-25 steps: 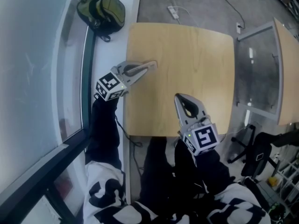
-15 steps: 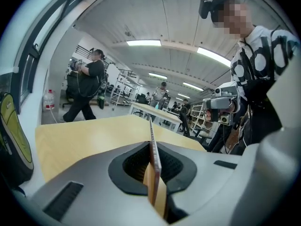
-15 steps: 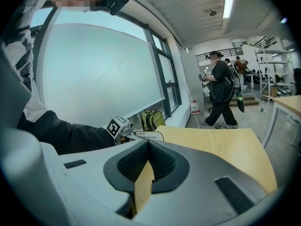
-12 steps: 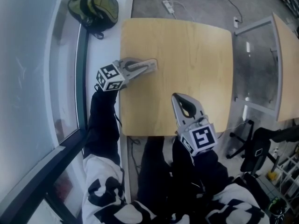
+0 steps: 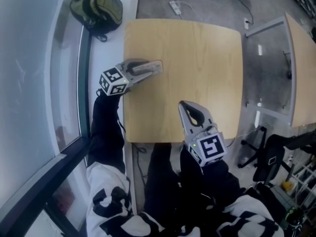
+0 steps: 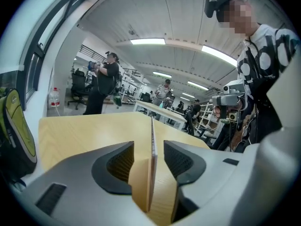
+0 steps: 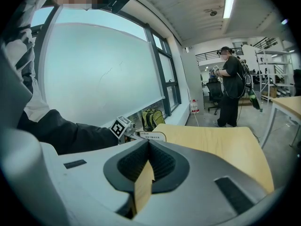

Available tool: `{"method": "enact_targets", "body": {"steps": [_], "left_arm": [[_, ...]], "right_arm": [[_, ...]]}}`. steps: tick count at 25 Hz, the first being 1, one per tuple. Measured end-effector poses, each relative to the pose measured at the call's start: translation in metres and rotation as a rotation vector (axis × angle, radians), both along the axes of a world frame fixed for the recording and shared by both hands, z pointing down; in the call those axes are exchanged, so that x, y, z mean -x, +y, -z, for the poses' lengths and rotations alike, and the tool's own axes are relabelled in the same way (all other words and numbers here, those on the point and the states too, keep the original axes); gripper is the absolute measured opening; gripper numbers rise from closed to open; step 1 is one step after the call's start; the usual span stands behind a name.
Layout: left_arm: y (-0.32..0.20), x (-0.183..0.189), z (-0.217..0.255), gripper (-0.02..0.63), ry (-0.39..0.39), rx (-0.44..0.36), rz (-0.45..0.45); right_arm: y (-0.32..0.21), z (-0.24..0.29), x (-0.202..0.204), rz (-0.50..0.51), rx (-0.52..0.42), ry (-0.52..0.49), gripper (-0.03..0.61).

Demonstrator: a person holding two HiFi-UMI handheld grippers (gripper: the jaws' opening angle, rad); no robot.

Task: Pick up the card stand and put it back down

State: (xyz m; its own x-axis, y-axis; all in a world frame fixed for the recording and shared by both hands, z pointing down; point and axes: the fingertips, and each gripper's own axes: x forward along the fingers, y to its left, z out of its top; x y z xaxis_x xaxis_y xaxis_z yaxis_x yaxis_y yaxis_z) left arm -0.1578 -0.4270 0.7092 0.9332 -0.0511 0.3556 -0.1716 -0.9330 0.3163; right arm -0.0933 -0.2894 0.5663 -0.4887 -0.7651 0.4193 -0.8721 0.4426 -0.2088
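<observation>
Left tool reaches in over the left edge of the pale wooden counter. Its jaws have just been opening and now stand apart on either side of the card stand (a thin upright panel, seen edge-on from that tool's own camera), and a sliver of counter shows between each pad and the panel. The card stand rests on the counter close to that left edge, about midway along it, and its printed face is visible in the right gripper view. Right tool sits over the near edge, well apart from the stand, its jaws pressed together with nothing between them. A green backpack lies on the window ledge beyond the counter's far-left corner.
</observation>
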Motion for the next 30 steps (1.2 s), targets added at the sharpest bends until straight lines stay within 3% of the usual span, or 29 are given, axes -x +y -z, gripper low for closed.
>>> {"method": "enact_targets", "body": {"steps": [2,4,12,17,19,25,30], "left_arm": [[-0.005,0.008,-0.006,0.247,-0.031,0.002,0.046],[-0.010,0.019,-0.009,0.270,-0.053,-0.001,0.102],[0.010,0.063,0.022,0.268,-0.032,-0.036,0.312],[0.049,0.072,0.076,0.245,0.041,-0.091,0.461],[0.070,0.071,0.097,0.223,0.032,-0.120,0.508],[0.117,0.066,0.174,0.079,0.028,-0.204,0.699],[0.139,0.067,0.237,0.029,0.016,-0.302,0.837]], "right_arm": [[0.005,0.002,0.001,0.010,0.002,0.005,0.012],[0.010,0.004,0.001,0.021,0.009,0.013,0.012],[0.026,0.016,-0.002,0.020,-0.003,0.007,0.012],[0.036,0.033,-0.001,0.015,-0.035,-0.007,0.012],[0.042,0.045,0.001,0.012,-0.046,-0.005,0.012],[0.063,0.086,0.005,0.044,-0.111,-0.009,0.012],[0.070,0.125,0.012,0.082,-0.183,-0.049,0.012]]}}
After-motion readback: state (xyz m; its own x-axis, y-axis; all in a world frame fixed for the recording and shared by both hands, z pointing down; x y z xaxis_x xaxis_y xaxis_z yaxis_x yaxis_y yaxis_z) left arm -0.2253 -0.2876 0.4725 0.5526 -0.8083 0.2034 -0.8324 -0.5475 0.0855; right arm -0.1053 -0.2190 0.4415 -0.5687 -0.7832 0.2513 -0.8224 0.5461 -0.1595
